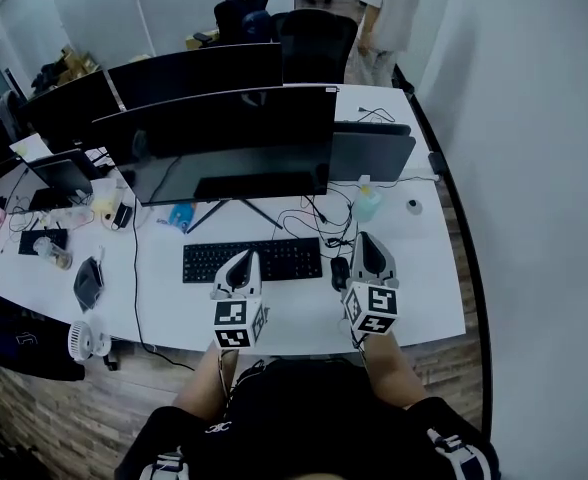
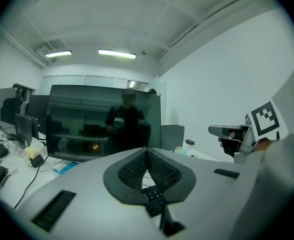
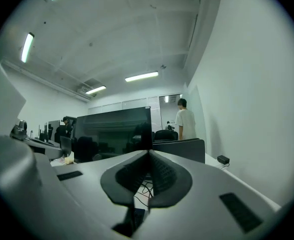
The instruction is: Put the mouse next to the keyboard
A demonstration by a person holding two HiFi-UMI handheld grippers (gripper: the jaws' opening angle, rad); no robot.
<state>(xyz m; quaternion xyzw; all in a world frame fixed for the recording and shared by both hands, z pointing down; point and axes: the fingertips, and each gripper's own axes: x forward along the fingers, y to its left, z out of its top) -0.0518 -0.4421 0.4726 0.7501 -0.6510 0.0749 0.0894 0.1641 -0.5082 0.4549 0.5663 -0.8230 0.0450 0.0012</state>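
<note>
A: White office desk (image 1: 174,308), black keyboard (image 1: 252,260) below the monitor (image 1: 224,143). What about the left gripper (image 1: 242,263)?
B: Jaws pressed together, empty, over the keyboard.
A: And the mouse (image 1: 340,273)?
B: Lying just beside the keyboard's right end. The right gripper (image 1: 367,243) near it is closed on nothing too. Placement looks done.
</note>
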